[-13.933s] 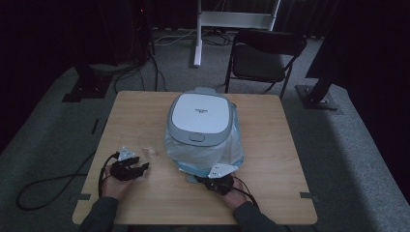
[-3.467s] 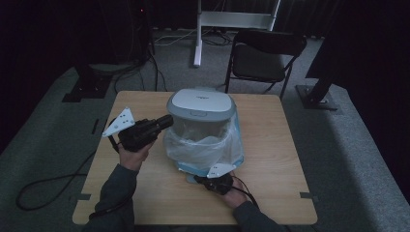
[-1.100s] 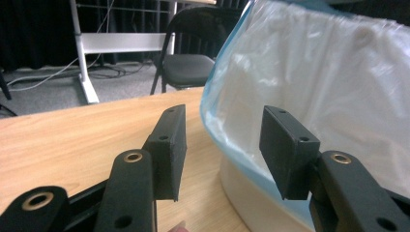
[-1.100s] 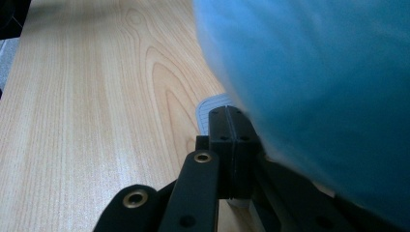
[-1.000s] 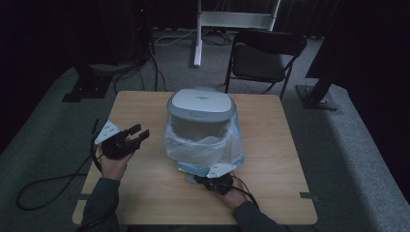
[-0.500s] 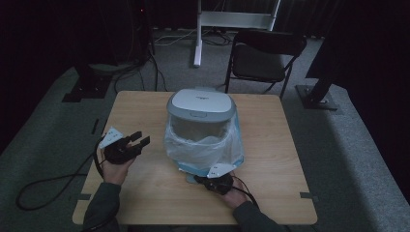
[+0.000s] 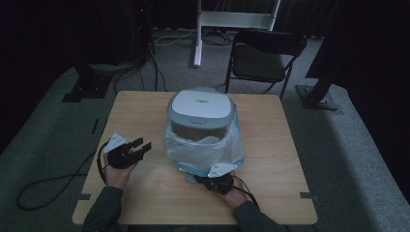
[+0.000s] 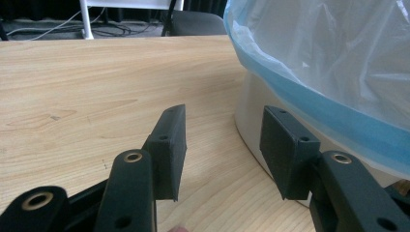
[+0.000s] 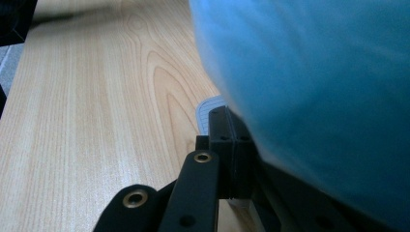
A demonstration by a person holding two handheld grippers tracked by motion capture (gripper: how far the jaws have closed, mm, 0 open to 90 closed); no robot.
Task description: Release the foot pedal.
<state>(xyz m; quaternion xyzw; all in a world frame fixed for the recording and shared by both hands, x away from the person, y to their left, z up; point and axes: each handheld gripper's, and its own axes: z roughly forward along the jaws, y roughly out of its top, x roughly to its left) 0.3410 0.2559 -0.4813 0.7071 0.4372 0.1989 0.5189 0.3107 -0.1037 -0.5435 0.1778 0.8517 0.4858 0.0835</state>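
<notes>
I'm holding my left claw (image 7: 140, 146) wide open and empty, low on the wooden bench (image 7: 145, 108), aiming at the white lidded bin (image 7: 200, 113) mid-bench. Right claw (image 7: 205, 182) is pinching its translucent blue-edged bag (image 7: 203, 150) shut. Next, I reckon, grabbing the bag's left side.

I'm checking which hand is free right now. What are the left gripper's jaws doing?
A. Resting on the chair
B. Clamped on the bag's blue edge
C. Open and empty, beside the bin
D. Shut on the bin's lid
C: in the left gripper view, the left gripper has its jaws spread with only the table between them, short of the bin and its plastic bag.
</notes>
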